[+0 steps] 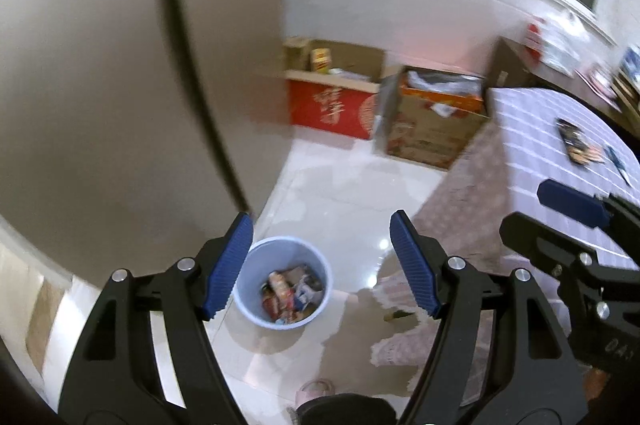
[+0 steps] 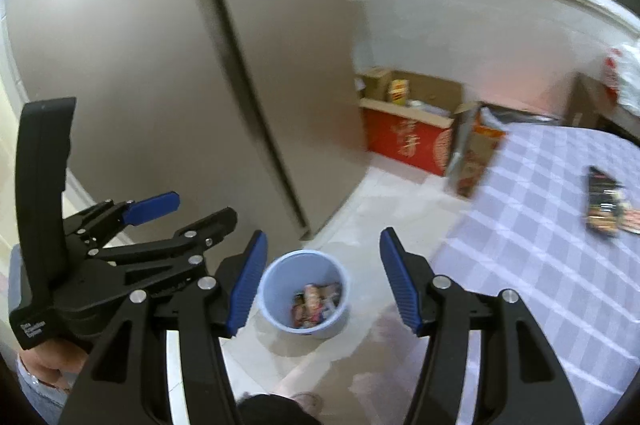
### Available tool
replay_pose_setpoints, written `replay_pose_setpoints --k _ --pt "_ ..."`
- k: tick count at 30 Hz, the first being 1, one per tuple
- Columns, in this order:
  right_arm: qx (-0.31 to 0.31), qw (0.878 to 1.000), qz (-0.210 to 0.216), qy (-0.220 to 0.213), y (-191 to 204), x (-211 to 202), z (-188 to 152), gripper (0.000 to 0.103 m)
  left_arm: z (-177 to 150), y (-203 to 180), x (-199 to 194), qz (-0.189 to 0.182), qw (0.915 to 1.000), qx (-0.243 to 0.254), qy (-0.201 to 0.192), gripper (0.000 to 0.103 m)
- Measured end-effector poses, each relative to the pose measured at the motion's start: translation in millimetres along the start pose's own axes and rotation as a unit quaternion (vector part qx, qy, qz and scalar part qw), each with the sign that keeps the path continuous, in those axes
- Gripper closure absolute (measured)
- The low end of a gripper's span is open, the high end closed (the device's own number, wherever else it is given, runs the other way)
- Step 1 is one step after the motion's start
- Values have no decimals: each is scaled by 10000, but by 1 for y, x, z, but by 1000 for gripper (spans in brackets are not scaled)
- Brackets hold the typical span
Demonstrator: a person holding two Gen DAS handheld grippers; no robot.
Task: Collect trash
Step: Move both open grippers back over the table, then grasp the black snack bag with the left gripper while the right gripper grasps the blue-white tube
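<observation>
Left gripper (image 1: 322,265) was angled downward, blue-padded jaws spread wide, nothing between them. Right gripper (image 2: 323,279) was pitched down likewise, jaws parted, nothing gripped. The two sat side by side, each visible at the edge of the other's wrist view. Bare hand (image 2: 48,361) wrapped the left gripper's handle from below.

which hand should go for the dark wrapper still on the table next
Right, probably. Both tongs are open and empty, but the right tongs sit on the table's side, nearer the dark wrapper. The left tongs hang over the bin, farther away.
</observation>
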State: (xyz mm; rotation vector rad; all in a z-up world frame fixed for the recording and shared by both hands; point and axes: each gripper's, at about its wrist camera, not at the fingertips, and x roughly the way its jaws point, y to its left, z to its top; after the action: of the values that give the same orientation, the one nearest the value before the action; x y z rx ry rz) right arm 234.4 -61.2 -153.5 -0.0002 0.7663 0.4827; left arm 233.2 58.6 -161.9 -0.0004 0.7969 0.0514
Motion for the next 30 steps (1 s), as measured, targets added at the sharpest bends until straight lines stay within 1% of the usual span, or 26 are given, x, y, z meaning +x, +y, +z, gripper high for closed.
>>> replay_pose_setpoints --k 2,4,6,8,9,11,14,15,17,21,25,28,30 --pt "37 9998 -193 -53 -25 -16 0 44 9 -28 -3 -159 9996 223 -27 32" --pt "108 9992 -371 -83 -50 -31 -2 44 18 -62 -5 -393 9981 480 -48 29" --pt "202 9982 -564 -90 -80 -48 -6 44 25 -92 -4 -639 9956 682 -20 28" --pt "308 9964 -788 -92 -113 -65 -11 44 33 -129 -2 -898 9916 930 27 28" --pt "372 9952 -895 -105 -128 -72 -13 43 36 -141 -1 -965 9900 1032 34 28" --pt "497 9927 -1090 -111 -158 -85 -19 41 41 -180 5 -1088 9854 1307 51 28" --pt "676 9884 -1358 -101 -200 -100 -30 40 46 -222 17 -1208 9805 1542 138 28" --pt "723 9870 -1431 -90 -211 -104 -34 40 48 -236 22 -1309 9783 1595 192 28" --pt "794 9842 -1582 -64 -236 -109 -39 40 50 -256 34 -1424 9759 1623 307 28" --pt "920 9791 -1815 64 -274 -108 -43 40 58 -283 61 -1504 9746 1592 469 28" --pt "1080 9747 -1950 158 -313 -102 -45 40 64 -297 83 -1384 9765 1563 546 28" --pt "1176 9716 -2045 192 -330 -96 -44 40 67 -304 99 -1288 9769 1584 635 28" --pt "1203 9695 -2111 326 -343 -88 -43 40 69 -306 106 -1388 9757 1548 692 28"
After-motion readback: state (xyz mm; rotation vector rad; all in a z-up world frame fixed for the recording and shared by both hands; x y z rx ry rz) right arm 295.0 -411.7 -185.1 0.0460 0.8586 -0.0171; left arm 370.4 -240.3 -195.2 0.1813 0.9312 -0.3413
